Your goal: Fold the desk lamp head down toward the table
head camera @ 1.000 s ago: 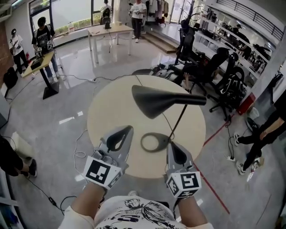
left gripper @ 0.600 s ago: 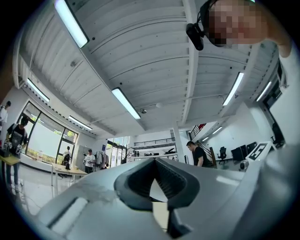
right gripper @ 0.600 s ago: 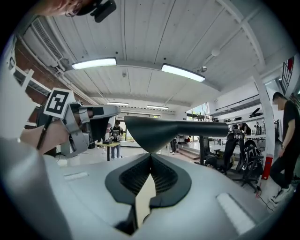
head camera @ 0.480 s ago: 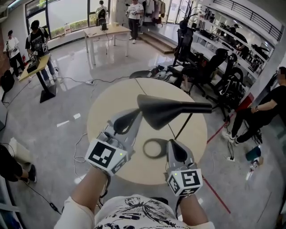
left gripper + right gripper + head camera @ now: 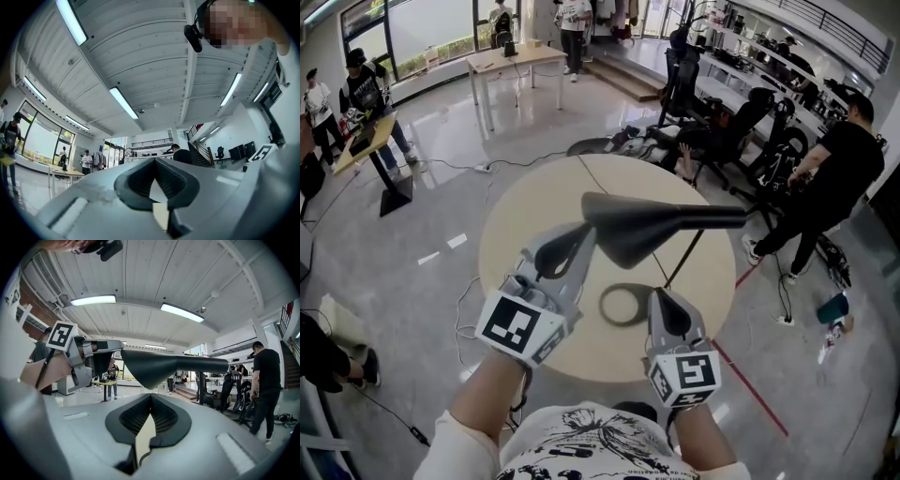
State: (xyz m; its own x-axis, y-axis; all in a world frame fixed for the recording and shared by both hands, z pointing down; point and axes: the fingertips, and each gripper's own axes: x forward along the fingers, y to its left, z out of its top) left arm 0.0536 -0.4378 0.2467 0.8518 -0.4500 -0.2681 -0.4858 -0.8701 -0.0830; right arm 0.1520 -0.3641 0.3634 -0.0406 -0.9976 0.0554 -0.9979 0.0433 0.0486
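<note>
1. The desk lamp stands on a round, pale surface (image 5: pixel 520 211). Its ring-shaped base (image 5: pixel 623 305) lies flat near the edge closest to the person.
2. A thin black stem (image 5: pixel 682 261) leans up from the base to the lamp head (image 5: pixel 652 228).
3. The lamp head is a black cone held roughly level, high above the surface. Its wide mouth points to the left and its narrow neck runs off to the right.
4. The left gripper (image 5: pixel 581 236) is raised, and its tip is at the wide mouth of the lamp head. I cannot tell whether it touches the rim.
5. In the left gripper view its jaws meet at the tips and nothing is between them.
6. The right gripper (image 5: pixel 660 298) is low over the surface, just beside the base and under the lamp head.
7. In the right gripper view its jaws are also closed at the tips and hold nothing. The lamp head crosses that view above them.
8. Beyond the surface, on a shiny floor (image 5: pixel 441 216), a person in black (image 5: pixel 830 178) stands to the right near some office chairs (image 5: pixel 727 131).
</note>
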